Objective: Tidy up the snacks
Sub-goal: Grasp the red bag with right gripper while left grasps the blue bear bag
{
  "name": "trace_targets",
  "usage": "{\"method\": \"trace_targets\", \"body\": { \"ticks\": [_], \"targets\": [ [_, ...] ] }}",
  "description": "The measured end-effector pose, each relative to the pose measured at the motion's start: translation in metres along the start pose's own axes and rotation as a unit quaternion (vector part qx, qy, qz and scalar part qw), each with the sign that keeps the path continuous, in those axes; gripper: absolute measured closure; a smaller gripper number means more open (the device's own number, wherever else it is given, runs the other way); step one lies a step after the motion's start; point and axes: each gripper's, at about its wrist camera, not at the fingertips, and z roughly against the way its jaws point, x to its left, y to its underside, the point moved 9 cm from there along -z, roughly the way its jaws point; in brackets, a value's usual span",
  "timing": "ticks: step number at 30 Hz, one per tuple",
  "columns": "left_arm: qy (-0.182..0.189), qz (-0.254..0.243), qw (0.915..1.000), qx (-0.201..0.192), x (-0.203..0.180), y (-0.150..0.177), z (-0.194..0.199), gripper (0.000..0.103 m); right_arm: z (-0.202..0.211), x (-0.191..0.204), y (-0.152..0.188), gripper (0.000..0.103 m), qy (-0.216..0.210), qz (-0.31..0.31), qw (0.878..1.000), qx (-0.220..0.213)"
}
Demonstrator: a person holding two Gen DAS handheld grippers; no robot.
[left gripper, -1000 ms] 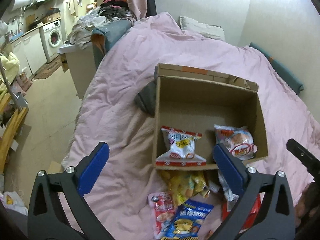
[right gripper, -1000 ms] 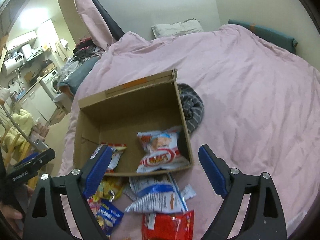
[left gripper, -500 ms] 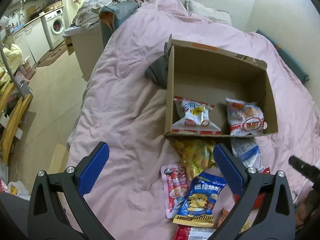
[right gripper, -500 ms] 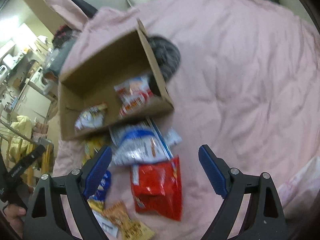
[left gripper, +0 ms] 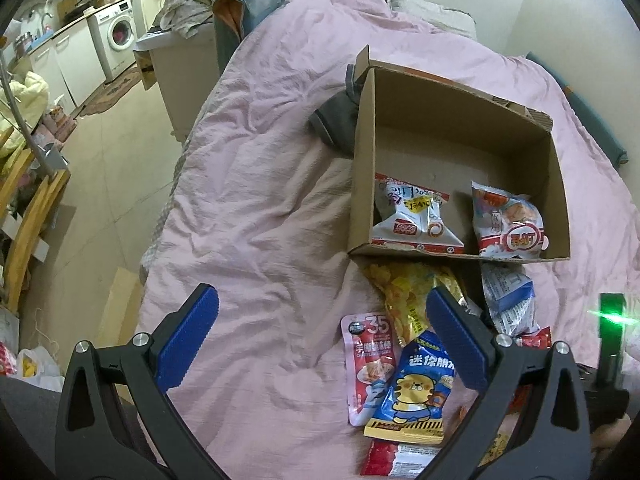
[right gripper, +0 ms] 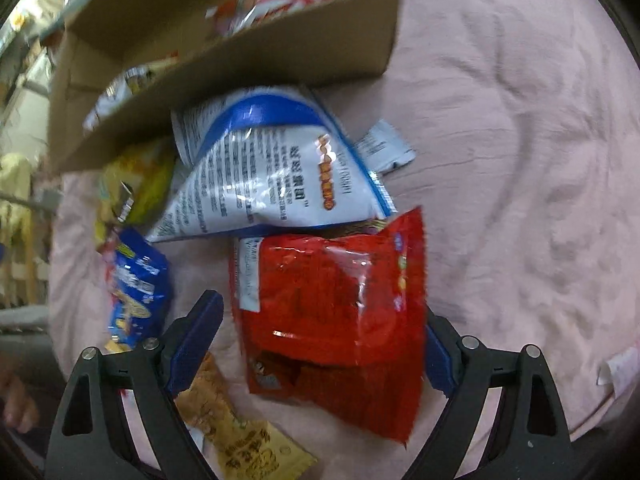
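The red bag (right gripper: 336,316) lay on the quilt (right gripper: 520,160) below the box (right gripper: 240,68), between the wide right gripper (right gripper: 320,344). It looked light, crinkly, slippery; pinching its middle seemed best. Left gripper (left gripper: 320,340) hung wide, empty.

You have an open cardboard box (left gripper: 460,152) in the upper right of the left wrist frame, holding a white-and-red packet (left gripper: 414,216) and a red-and-white bag (left gripper: 508,224) against its near wall. Below the box lie a yellow bag (left gripper: 408,296), a pink pouch (left gripper: 370,360) and a blue packet (left gripper: 416,392). In the right wrist frame, a white-and-blue bag (right gripper: 272,168) overlaps a red bag (right gripper: 332,312) at centre; a tan packet (right gripper: 240,440) lies lower left.
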Motion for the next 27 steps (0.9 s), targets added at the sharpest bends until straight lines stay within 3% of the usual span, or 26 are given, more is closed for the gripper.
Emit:
{"method": "trace_targets", "body": {
  "ticks": [5, 10, 12, 20, 23, 27],
  "targets": [
    [-0.001, -0.004, 0.9999, 0.012, 0.001, 0.004, -0.004, 0.000, -0.015, 0.001, 0.004, 0.011, 0.035, 0.022, 0.999, 0.018],
    [0.003, -0.007, 0.9998, 0.020, -0.003, 0.007, -0.006, 0.000, -0.009, 0.008, 0.010, 0.032, 0.028, 0.042, 0.999, 0.014],
    [0.003, -0.012, 0.9998, 0.018, -0.006, 0.008, -0.006, 0.001, -0.004, 0.011, 0.015, 0.040, 0.014, 0.042, 0.999, 0.013],
    [0.005, -0.020, 0.9992, 0.036, -0.013, 0.015, -0.014, 0.000, 0.035, 0.005, 0.038, 0.042, -0.088, 0.024, 0.996, -0.009],
    [0.015, -0.034, 0.9977, 0.056, -0.022, 0.022, -0.022, 0.001, 0.059, 0.005, 0.039, 0.042, -0.133, 0.025, 0.990, -0.037],
    [0.030, -0.067, 0.9926, 0.097, -0.043, 0.041, -0.036, 0.001, 0.089, 0.012, 0.026, 0.042, -0.159, 0.040, 0.982, -0.092]
  ]
}}
